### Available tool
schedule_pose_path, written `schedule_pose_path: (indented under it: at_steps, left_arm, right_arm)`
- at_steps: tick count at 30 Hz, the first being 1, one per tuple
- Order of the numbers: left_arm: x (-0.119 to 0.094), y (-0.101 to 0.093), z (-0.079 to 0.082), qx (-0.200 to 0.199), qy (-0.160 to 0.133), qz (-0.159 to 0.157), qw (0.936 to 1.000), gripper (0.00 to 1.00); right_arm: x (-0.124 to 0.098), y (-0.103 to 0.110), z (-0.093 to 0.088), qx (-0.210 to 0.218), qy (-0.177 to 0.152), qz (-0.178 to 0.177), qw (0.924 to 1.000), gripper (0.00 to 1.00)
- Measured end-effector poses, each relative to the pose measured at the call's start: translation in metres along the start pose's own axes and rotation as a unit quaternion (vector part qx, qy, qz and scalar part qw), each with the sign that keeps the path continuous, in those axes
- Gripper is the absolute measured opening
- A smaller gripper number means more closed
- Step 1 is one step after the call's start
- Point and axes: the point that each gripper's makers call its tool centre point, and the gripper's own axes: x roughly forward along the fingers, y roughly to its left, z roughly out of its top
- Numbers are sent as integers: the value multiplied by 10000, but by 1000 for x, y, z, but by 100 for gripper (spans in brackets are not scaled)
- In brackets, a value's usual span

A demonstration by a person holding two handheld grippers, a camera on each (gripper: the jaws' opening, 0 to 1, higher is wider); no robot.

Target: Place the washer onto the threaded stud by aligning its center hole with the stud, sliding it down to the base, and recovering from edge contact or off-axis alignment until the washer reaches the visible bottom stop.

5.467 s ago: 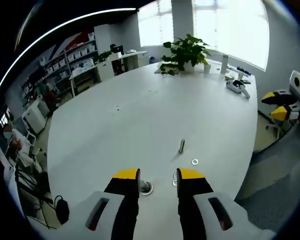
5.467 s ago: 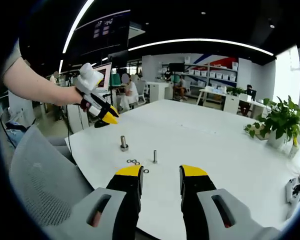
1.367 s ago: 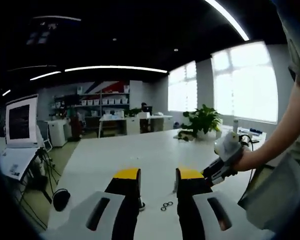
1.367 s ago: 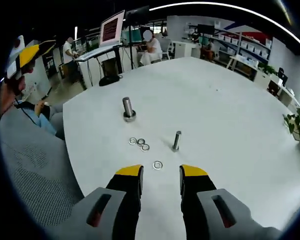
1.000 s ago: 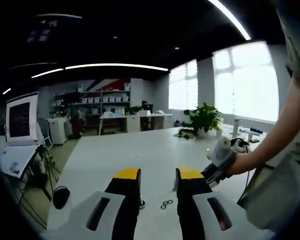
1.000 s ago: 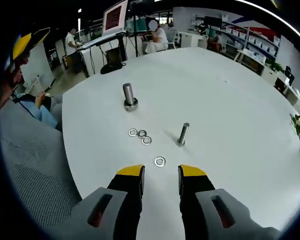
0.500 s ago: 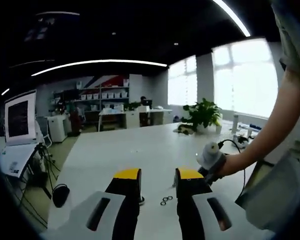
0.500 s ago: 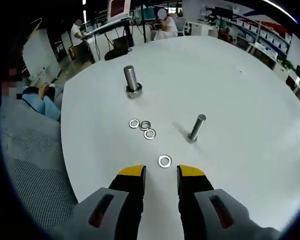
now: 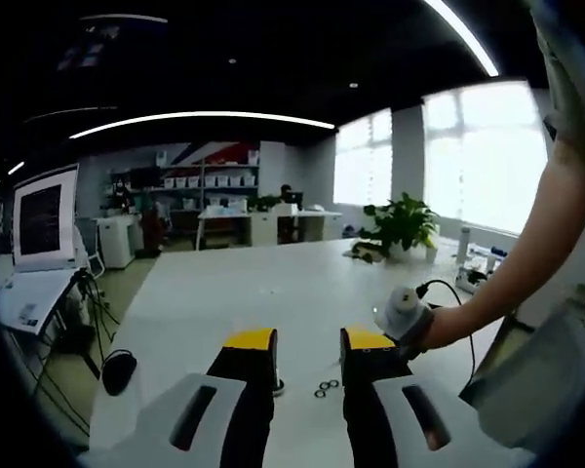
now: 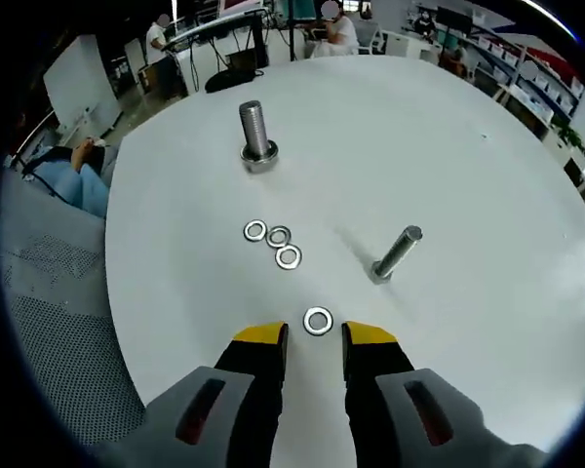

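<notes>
- Closer to the lone washer (image 10: pixel 318 320) the right gripper (image 10: pixel 312 336) has been brought, jaws parted.
- Near the table's (image 10: pixel 487 244) edge, its rim should be pinched squarely.
- Left gripper (image 9: pixel 308 340) jaws are held apart, empty.

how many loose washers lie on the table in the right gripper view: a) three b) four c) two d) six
b: three washers sit in a touching row between the two studs, and a single washer lies apart on the white table, just ahead of the open right gripper.
</notes>
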Motion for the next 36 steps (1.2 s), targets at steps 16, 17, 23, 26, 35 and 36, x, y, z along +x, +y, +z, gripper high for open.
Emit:
schedule_pose_path:
  at_steps: [16,17,23,26,35,36]
  left_arm:
    - [0,0,-2,-3,33,4,10000,23]
    - [0,0,-2,-8,40,7,10000,23]
    - [1,0,-6,5,114,12,9999,23]
    - [1,0,-7,18,131,6,9999,22]
    - [1,-2,-9,19,197,-38,9998,21]
    - [1,-2,-9,36,200,-37,9998,21]
  right_arm:
    - [3,-1,2,-633,864,241,9940,17]
    - [3,-2,1,-729,948,249,9925,16]
    - [5,-1,1,-1289,1519,363,9793,16]
    - [6,0,3,-1256,1618,389,9780,15]
    - [6,-1,3,-1384,2008,555,9682,15]
    - [7,-1,2,-1381,2018,584,9679,15]
